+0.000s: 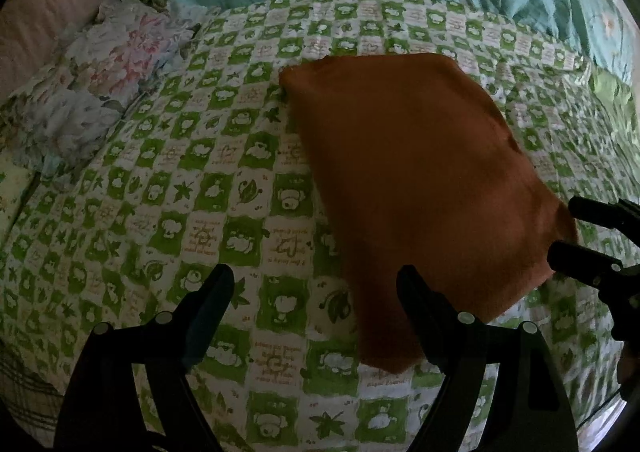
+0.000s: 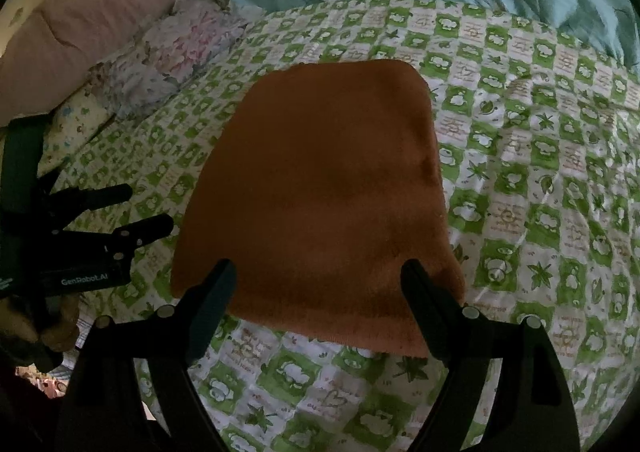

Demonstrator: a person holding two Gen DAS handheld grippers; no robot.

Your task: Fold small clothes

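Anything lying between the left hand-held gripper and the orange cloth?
Nothing: only bare green checked bedspread separates the left hand-held gripper from the orange cloth, per right wrist view.

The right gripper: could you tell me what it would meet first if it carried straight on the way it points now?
Most likely the orange cloth: the open right gripper points at its near edge, fingers straddling it. Depth is unclear, but nothing shows in between.

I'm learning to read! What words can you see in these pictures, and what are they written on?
"GenRobot.AI": white letters on the side of the left gripper, seen in the right wrist view.
Reddish words in the white squares of the green checked bedsheet: too small and blurred to read.
The orange cloth has no words that I can see.
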